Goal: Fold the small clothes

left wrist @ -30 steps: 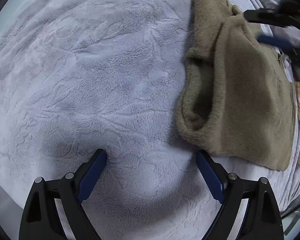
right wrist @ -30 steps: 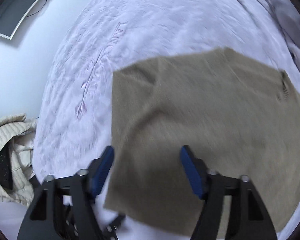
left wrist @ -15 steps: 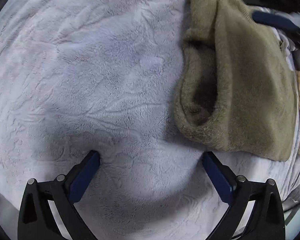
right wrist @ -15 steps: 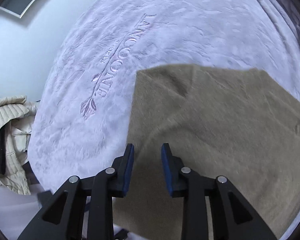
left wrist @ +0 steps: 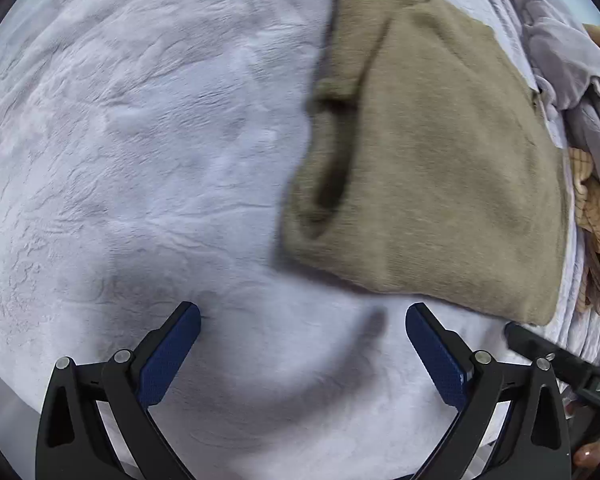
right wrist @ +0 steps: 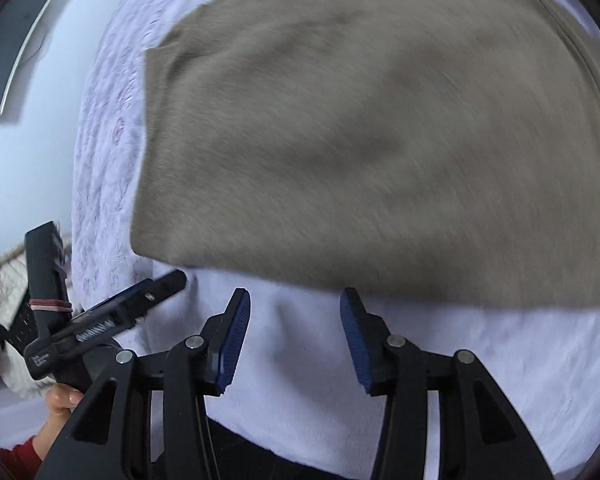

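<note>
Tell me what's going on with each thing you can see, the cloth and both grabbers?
Brown garment: folded over, lying flat on the blanket, nothing gripping it.
Blanket: spread out under the garment, wrinkled.
Left gripper: wide open, empty, over bare blanket beside the garment.
Right gripper: jaws opening, nothing between them, just off the garment's near edge.

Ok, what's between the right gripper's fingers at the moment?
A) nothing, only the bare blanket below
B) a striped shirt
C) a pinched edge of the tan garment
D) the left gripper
A: in the right wrist view the right gripper is opening over bare pale blanket, and the tan garment lies just beyond its fingertips, not pinched.
</note>
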Demonstrator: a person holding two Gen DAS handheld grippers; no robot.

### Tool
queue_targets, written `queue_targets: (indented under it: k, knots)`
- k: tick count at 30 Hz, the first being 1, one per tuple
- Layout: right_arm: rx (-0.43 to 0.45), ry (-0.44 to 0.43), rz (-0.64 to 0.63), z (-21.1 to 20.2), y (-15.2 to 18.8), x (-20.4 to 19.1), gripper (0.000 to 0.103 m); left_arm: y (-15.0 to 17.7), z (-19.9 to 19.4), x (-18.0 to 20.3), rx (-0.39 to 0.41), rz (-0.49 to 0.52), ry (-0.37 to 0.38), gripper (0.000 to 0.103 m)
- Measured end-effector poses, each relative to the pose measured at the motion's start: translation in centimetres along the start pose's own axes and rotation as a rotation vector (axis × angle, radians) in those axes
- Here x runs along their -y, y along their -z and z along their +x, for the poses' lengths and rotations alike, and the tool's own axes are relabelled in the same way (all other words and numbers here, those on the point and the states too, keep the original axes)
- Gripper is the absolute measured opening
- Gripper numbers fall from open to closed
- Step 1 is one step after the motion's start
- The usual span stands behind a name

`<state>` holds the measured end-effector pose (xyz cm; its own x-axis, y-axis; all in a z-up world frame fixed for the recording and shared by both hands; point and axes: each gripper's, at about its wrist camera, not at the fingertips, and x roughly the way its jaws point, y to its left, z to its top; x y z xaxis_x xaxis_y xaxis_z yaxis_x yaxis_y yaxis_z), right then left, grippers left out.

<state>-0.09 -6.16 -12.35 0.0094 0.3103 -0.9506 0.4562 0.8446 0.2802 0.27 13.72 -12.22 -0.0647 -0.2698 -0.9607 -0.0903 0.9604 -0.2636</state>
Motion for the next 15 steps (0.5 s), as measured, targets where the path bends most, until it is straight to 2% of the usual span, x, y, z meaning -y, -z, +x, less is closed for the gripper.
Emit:
queue_targets:
  k: [5, 10, 11, 12, 15]
  knots:
    - [0.01, -0.102, 0.181, 0.3, 2.0, 4.0, 0.056, -0.2, -0.1, 2.2, -0.001, 0.006, 0.063, 0.103]
    - [0.069, -0.244, 0.338, 0.6, 2.9, 7.2, 0.056, 0.3, 0.9, 2.7, -0.032, -0.072, 0.146, 0.103]
    - [0.089, -0.263, 0.364, 0.5, 3.0, 7.8, 0.056, 0.2, 1.1, 2.7, -0.036, -0.089, 0.159, 0.103]
    - [0.108, -0.279, 0.393, 0.5, 3.1, 8.4, 0.056, 1.5, 1.1, 3.3, -0.037, -0.097, 0.168, 0.103]
    - [0.127, -0.304, 0.429, 0.4, 2.8, 9.5, 0.057, 1.2, 1.4, 3.7, -0.045, -0.121, 0.196, 0.103]
